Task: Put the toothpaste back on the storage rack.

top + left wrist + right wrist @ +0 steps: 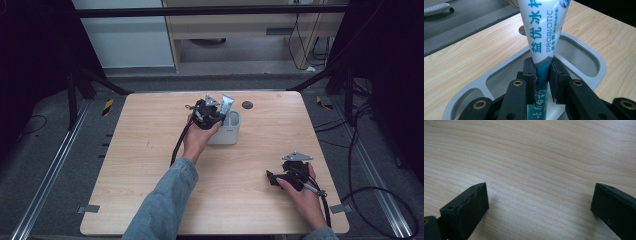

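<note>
The white holder (227,131) is the landmark: a rounded plastic tub with smooth walls and a thick rim, standing on the wooden table (150,200) just beyond its middle, well clear of every edge. Around the holder the pale wood-grain top lies bare on all sides, with broad open room toward the near edge and toward the left edge; a small dark round disc (247,105) sits set into the wood just beyond the holder, near the far edge. Outside the table's rounded corners, dark floor and cables run on the right.

The toothpaste tube (544,30) stands upright in the holder, its flat crimped end upward (white with teal lettering, a grey band and a teal lower part), glossy and tapering wider toward the top. In the left gripper view its lower part drops inside the holder's rim.

The left gripper (207,114) sits at the holder's left side, over its rim, and its black jaws are clamped narrowly on the tube at the grey band, one pad on each side.

The right gripper (286,175) rests well to the holder's near right, not far from the table's right edge. Its jaws stand wide apart, holding nothing, over bare wood.
</note>
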